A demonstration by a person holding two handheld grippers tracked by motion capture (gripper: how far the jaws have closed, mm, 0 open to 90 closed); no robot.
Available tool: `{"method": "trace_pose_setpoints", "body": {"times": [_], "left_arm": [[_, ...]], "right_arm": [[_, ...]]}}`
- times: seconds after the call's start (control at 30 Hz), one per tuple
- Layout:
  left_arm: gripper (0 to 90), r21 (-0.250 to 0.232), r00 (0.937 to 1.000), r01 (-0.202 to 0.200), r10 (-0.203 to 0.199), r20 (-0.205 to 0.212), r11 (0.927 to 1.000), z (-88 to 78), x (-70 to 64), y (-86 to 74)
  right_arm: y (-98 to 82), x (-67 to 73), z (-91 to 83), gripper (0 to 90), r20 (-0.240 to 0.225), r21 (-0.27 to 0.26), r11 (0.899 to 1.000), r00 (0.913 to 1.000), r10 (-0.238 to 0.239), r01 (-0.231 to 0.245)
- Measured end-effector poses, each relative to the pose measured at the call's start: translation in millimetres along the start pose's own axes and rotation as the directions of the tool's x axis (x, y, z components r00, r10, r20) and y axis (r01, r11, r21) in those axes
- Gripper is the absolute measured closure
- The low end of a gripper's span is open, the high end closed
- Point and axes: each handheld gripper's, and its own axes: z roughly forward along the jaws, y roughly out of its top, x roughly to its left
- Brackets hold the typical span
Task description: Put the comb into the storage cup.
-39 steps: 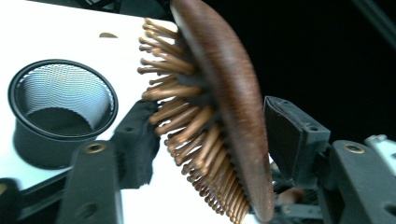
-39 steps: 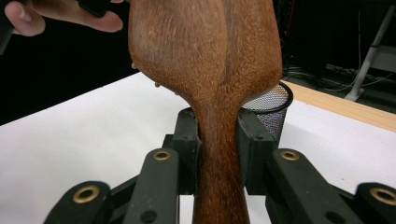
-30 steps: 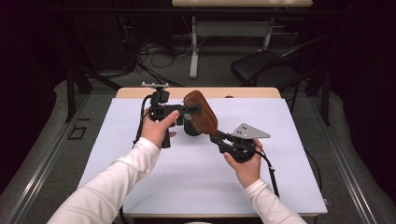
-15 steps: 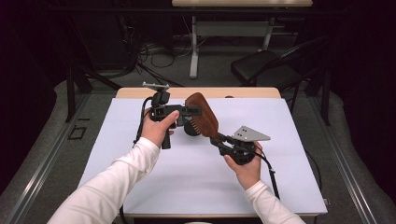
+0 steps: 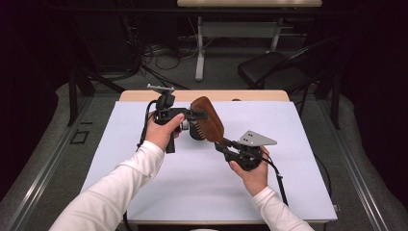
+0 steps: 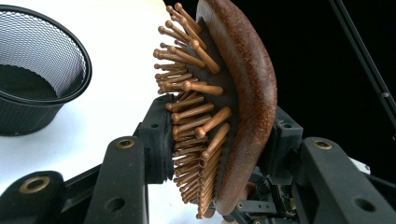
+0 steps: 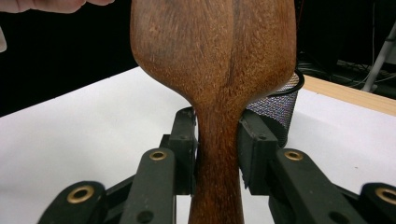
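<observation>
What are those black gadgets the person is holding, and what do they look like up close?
They are handheld tongs. The left tongs and right tongs are matte black, with linked jaw arms joined by brass-ringed pivots. A grey three-cornered plate with small holes tops the right one, and black cables trail from both. The person wears white long sleeves.

Looks like a lab or recording studio rather than a home. Dark curtained surroundings, a white-covered table lit from above on a grey carpeted floor, cables tangled behind it. Also a second desk on a white metal frame and a black chair pushed aside.
</observation>
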Motion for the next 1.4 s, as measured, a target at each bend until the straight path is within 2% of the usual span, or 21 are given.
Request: {"method": "trace_pose_setpoints", "body": {"times": [0.13, 0.23, 0.47, 0.67, 0.77, 0.83, 0.97, 1.17, 1.27, 1.37, 1.4], "left_arm": [[54.4, 0.003, 0.9998, 0.017, -0.017, -0.002, 0.9998, 1.1, -0.2, 0.8], [54.4, 0.007, 1.0000, 0.004, -0.004, -0.006, 1.0000, 2.5, 0.4, 0.9], [54.5, 0.001, 0.9994, 0.035, -0.035, -0.001, 0.9994, 5.8, 0.8, 2.9], [54.5, 0.000, 0.9996, 0.029, -0.029, -0.006, 0.9996, 6.1, 2.3, 5.5], [54.4, -0.007, 0.9994, 0.033, -0.033, -0.010, 0.9994, 6.1, 1.8, 6.6], [54.4, -0.011, 0.9997, 0.017, -0.017, -0.015, 0.9998, 5.5, 2.8, 7.3], [54.4, -0.023, 0.9996, 0.024, -0.024, -0.016, 0.9994, 3.9, 2.9, 8.3], [54.4, -0.041, 0.9994, 0.025, -0.026, -0.021, 0.9988, -0.3, 5.6, 12.7], [54.3, -0.051, 0.9992, 0.030, -0.031, -0.023, 0.9982, -2.5, 7.0, 15.6], [54.3, -0.061, 0.9992, 0.032, -0.033, -0.024, 0.9977, -4.0, 7.9, 17.7], [54.3, -0.062, 0.9992, 0.029, -0.031, -0.026, 0.9977, -4.6, 8.2, 18.4]], "right_arm": [[-0.2, 0.3, 0.9, 67.8, 0.001, 0.001, 1.000, 1.0000, -0.005, 0.005], [-0.3, -0.2, 1.0, 66.8, 0.005, 0.001, 1.000, 1.0000, -0.006, 0.006], [0.4, -2.1, 0.1, 62.7, 0.011, 0.004, 1.000, 0.9999, -0.002, 0.002], [1.1, -4.6, -1.2, 56.8, 0.012, 0.011, 1.000, 0.9999, 0.008, -0.008], [0.9, -4.6, -1.0, 51.2, 0.014, 0.015, 1.000, 0.9999, 0.008, -0.008], [1.0, -4.5, -0.9, 46.4, 0.020, 0.014, 1.000, 0.9998, 0.008, -0.008], [2.5, -5.9, -2.8, 40.6, 0.027, 0.002, 1.000, 0.9995, 0.018, -0.018], [7.2, -8.9, -8.2, 38.8, 0.045, 0.007, 1.000, 0.9987, 0.022, -0.023], [11.2, -8.6, -10.9, 38.8, 0.041, 0.002, 1.000, 0.9991, 0.001, -0.001], [14.4, -6.1, -11.7, 38.8, 0.054, 0.021, 0.999, 0.9973, -0.050, 0.049], [14.7, -5.5, -11.7, 38.8, 0.055, 0.021, 0.998, 0.9970, -0.053, 0.052]]}}
